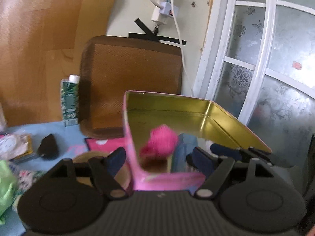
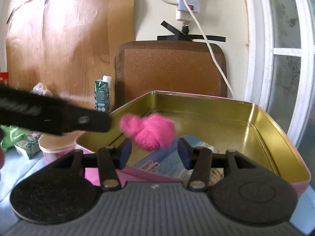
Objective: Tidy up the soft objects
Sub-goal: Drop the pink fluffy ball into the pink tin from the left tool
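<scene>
We see the pink fluffy ball (image 2: 151, 131) smeared by motion blur at mid-frame. A green soft thing (image 1: 6, 184) is cut off at the left edge, the left gripper (image 2: 59, 120) enters blurred from there, and the tin's (image 1: 206, 106) contents are half hidden.

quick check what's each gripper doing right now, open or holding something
Left gripper: jaws apart astride the pink tin's wall, gripping nothing.
Right gripper: open over the tin; the pink pom-pom sits blurred just beyond its fingertips, not pinched.
</scene>
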### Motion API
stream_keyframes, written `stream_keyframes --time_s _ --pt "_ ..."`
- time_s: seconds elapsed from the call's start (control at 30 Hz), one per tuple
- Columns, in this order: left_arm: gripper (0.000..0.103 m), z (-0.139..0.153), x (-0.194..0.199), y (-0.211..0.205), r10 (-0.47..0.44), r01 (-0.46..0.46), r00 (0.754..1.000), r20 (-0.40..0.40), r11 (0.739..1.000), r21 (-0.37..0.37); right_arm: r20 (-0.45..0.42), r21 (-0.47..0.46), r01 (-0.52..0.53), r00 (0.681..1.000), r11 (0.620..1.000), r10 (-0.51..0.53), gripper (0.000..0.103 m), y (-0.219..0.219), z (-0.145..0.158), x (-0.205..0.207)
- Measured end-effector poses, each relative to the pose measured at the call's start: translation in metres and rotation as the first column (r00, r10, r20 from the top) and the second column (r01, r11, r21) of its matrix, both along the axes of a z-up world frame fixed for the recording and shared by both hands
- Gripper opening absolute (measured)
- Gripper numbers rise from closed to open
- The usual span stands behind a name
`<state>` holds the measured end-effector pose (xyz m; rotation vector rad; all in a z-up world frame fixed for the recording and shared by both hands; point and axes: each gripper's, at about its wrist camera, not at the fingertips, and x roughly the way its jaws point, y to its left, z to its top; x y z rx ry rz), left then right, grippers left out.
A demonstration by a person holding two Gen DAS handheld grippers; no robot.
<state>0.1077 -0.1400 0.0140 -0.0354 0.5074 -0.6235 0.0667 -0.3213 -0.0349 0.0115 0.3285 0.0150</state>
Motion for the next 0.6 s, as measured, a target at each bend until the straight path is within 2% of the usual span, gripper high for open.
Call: stream_keyframes --time_s 0.1,0.37,0.47,0.6 --pt "0.077 -0.004 -0.014 0.021 0.013 -0.013 1.000 0.005 1.000 -0.008 0.015 0.044 0.013 1.000 0.999 -0.014 0.054 0.003 -0.002 -0.008" --pt "0.077 -0.012 -0.045 0.051 0.127 -0.126 0.992 -0.002 0.990 0.066 0.083 0.154 0.086 0.992 0.984 -0.099 0.054 0.026 0.000 -0.047" --pt "0.077 -0.014 -0.052 0.058 0.168 -0.168 0.986 0.006 0.981 0.102 0.068 0.183 0.114 0.989 0.977 -0.128 0.054 0.034 -0.001 -0.060" --pt "0.077 -0.017 -0.059 0.069 0.218 -0.219 0.976 0.018 0.967 0.134 0.029 0.203 0.105 0.993 0.974 -0.113 0.054 0.044 -0.002 -0.068"
